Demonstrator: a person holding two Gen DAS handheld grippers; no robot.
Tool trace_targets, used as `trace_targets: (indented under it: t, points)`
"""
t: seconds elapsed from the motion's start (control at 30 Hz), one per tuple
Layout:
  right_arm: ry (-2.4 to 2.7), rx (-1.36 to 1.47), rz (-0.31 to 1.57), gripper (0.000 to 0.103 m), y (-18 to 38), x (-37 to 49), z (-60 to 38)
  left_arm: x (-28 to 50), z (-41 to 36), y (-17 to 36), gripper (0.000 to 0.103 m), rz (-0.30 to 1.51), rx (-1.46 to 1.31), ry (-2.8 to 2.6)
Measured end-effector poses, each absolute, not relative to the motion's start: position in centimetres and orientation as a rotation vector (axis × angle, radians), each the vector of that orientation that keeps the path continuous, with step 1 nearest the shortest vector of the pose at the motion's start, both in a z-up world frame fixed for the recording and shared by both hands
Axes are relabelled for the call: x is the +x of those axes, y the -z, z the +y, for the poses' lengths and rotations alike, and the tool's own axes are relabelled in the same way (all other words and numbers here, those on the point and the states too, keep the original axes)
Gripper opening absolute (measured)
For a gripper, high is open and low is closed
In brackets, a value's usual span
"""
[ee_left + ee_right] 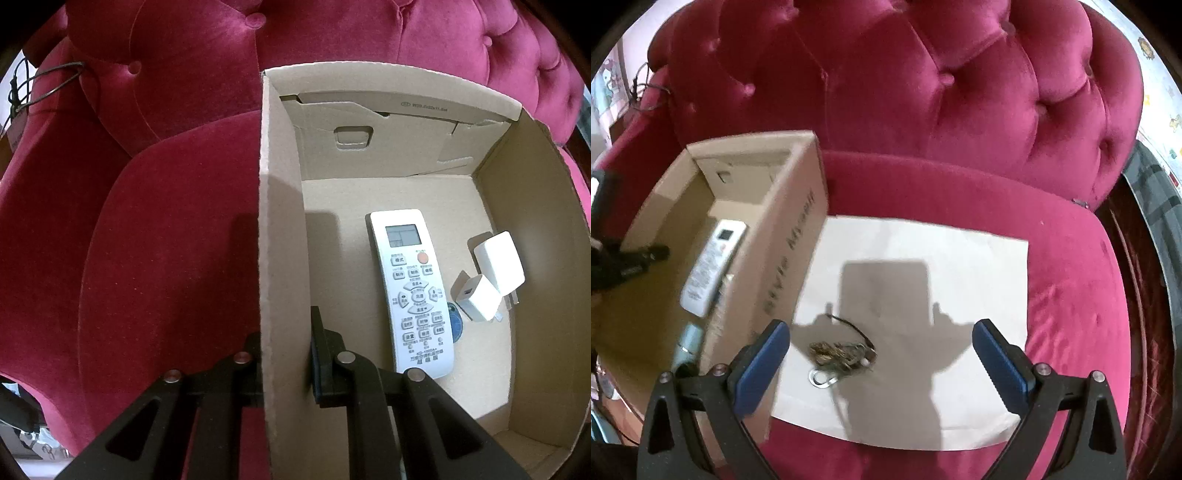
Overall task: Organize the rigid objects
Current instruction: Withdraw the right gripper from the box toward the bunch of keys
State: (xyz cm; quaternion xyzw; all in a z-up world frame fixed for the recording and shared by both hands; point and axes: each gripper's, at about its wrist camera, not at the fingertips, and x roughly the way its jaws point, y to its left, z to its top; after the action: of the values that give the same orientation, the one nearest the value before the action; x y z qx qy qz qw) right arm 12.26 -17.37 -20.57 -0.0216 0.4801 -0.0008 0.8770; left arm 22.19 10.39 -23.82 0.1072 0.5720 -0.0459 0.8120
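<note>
My left gripper (286,354) clamps the cardboard box (284,258) wall, hiding its outer finger. My right gripper (881,362) hangs released over a blurry key bunch (842,356).

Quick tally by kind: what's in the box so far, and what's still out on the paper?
In the cardboard box:
Remote control: 1
White chargers: 2
Blue round item, mostly hidden: 1
On the white paper:
Key bunch: 1
Total: 5

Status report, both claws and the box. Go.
Left claw shut on cardboard box wall. Right claw open above key bunch on white sheet. Remote, two chargers boxed. Nothing in the way.
</note>
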Motion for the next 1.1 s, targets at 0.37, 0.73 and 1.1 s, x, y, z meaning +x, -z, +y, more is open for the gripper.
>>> trace_targets:
  t: [0.37,0.73,1.1]
  points:
    - [-0.04,-0.038,1.056,0.101,25.0,12.0,-18.0,22.1,10.1,23.7,0.014,1.223,0.229,0.098]
    - [-0.074,-0.058,1.094,0.101,27.4,12.7,-17.0,22.2,10.2,23.7,0.014,1.223,0.232,0.097]
    - [-0.102,-0.091,1.119,0.099,29.7,13.8,-16.1,22.2,10.5,23.7,0.014,1.224,0.228,0.099]
